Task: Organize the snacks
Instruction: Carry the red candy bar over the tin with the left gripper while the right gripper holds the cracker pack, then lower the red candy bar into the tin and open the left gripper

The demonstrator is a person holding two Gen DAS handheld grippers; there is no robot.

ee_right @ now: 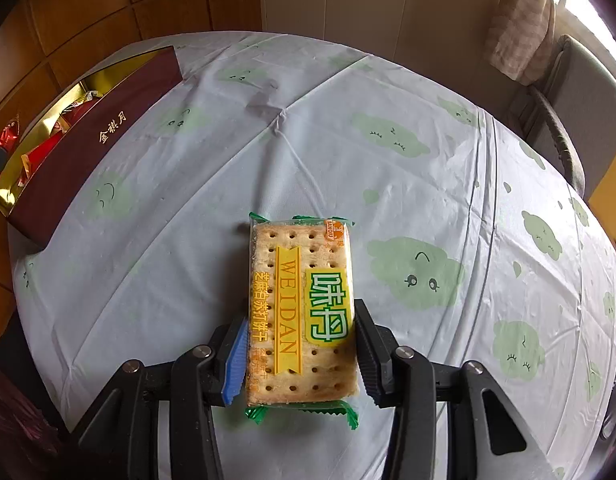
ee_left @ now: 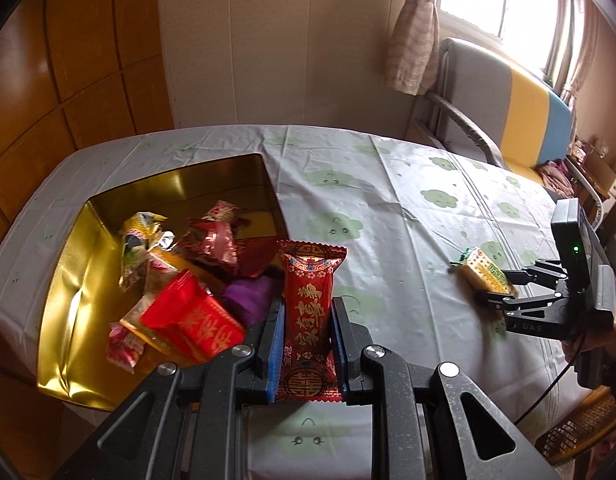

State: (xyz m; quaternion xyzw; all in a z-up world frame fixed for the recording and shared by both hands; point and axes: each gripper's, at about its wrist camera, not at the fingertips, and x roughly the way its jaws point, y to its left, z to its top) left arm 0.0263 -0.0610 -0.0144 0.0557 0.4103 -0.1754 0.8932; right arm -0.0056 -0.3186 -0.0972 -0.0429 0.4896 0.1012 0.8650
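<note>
A white tablecloth (ee_right: 235, 168) printed with pale green clouds covers the table, with wood-panelled wall behind it and a grey, yellow and blue sofa (ee_left: 524, 120) under the bright window.

In my left wrist view, my left gripper (ee_left: 308, 332) is clamped on a red and gold snack packet (ee_left: 312, 312), its blue-padded fingers (ee_left: 276, 344) pressing both long sides; the packet stands up between them just beside the near right corner of the open gold-lined box (ee_left: 67, 280). That view looks straight into the box: a heap of wrapped snacks (ee_left: 179, 280) lies there, red, purple, gold and pink, piled toward the near side. It also shows my right gripper (ee_left: 492, 288) from outside, low over the cloth well to the right of the box, closed around the cracker pack (ee_left: 486, 272).

My right wrist view gives what the left cannot: the cracker pack (ee_right: 301, 312) close up, clear wrapper with green crimped ends, the word WEIDAN on a yellow band, the perforated crackers showing through. My right gripper (ee_right: 301, 344) pinches its long edges, with the cloth behind it. From here the box (ee_right: 91, 136) shows its dark maroon outer wall with gold characters, far left, and only a sliver of its contents.
</note>
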